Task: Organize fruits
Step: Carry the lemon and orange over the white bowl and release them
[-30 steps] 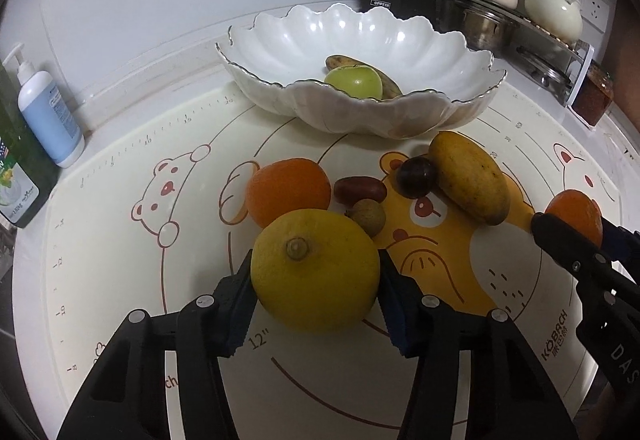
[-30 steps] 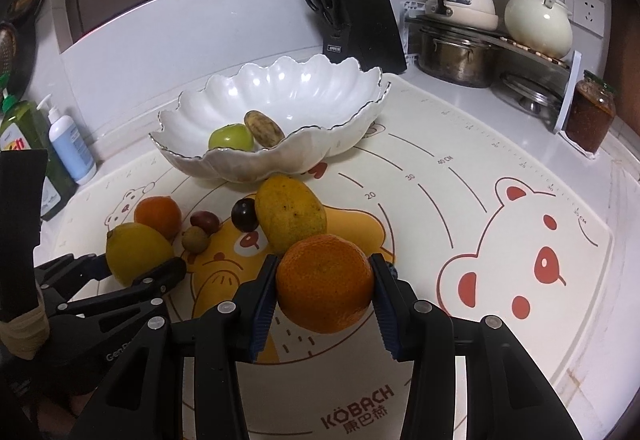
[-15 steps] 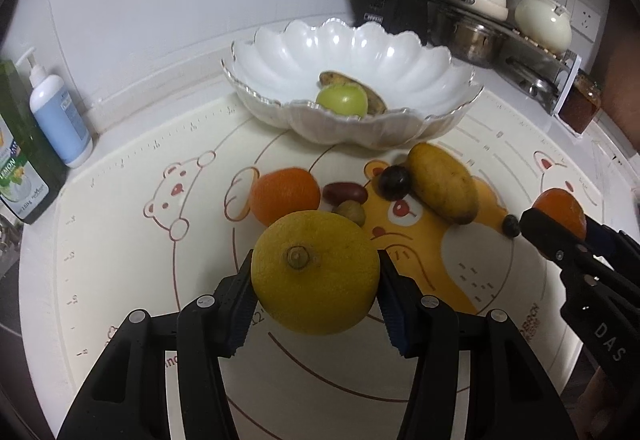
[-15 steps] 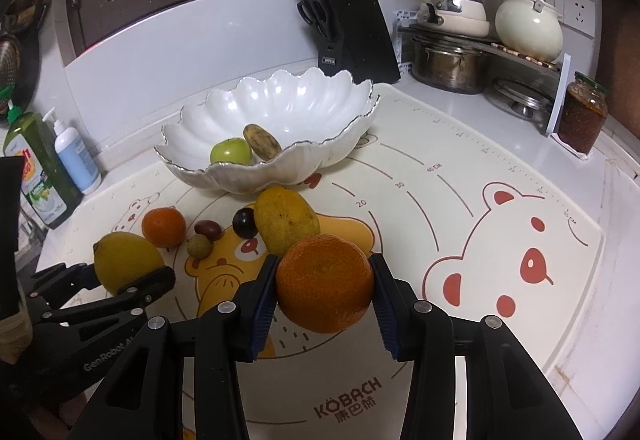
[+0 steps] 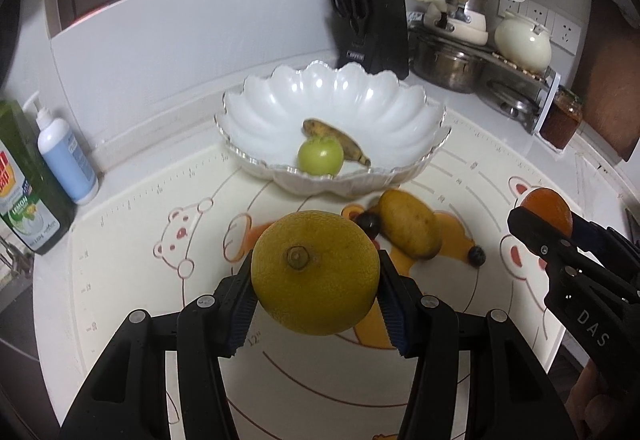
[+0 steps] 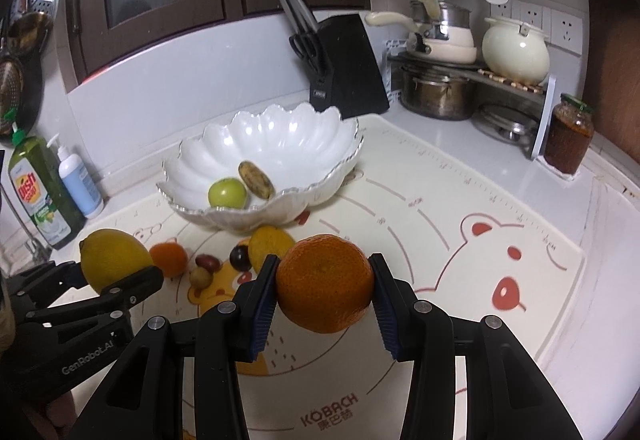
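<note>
Left hand-held gripper (image 5: 316,304) clamps lemon (image 5: 315,273), right hand-held gripper (image 6: 325,298) clamps orange (image 6: 324,283), both raised short of the bowl (image 6: 280,144) for depositing.

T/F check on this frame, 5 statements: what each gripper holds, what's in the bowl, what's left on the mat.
1. The left gripper is clamped on a yellow citrus fruit. True.
2. The right gripper is empty. False: its pads press on an orange.
3. The white bowl holds a green apple and a small banana. True.
4. The mango is already in the bowl. False: it lies on the mat, in front of the bowl.
5. A second orange sits on the mat. True.
</note>
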The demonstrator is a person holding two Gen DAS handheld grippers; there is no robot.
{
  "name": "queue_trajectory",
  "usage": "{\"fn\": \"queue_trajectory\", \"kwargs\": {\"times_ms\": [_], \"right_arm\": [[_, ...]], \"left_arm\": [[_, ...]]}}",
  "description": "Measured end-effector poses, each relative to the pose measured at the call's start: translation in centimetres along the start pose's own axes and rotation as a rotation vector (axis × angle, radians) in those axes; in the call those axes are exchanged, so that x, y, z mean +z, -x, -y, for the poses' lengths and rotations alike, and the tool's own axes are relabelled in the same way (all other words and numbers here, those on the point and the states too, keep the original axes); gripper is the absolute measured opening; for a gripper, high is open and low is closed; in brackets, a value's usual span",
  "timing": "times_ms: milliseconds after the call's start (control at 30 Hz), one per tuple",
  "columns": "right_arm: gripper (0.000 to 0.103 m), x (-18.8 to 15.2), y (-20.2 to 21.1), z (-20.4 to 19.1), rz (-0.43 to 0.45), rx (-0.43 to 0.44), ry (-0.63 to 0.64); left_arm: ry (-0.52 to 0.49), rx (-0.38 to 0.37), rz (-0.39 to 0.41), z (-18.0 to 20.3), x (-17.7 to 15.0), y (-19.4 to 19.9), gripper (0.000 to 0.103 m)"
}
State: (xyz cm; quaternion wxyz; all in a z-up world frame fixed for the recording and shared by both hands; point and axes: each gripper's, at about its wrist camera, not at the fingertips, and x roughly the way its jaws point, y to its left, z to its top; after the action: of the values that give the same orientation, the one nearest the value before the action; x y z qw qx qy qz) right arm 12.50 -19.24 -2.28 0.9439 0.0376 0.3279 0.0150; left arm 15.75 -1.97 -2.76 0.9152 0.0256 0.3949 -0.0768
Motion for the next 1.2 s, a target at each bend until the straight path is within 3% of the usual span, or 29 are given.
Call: {"fn": "queue_trajectory", "kwargs": {"times_ms": [733, 1200], "right_arm": [[0.045, 7.0, -1.7, -0.8, 0.097, -0.030, 0.032], [0.045, 10.8, -6.5, -1.5, 0.070, -0.038, 0.046]], "left_arm": [[0.013, 0.015, 0.106, -1.8, 7.2, 0.1, 0.054], [0.013, 0.045, 0.089, -3.3, 11.3, -4.3, 0.054]]}}
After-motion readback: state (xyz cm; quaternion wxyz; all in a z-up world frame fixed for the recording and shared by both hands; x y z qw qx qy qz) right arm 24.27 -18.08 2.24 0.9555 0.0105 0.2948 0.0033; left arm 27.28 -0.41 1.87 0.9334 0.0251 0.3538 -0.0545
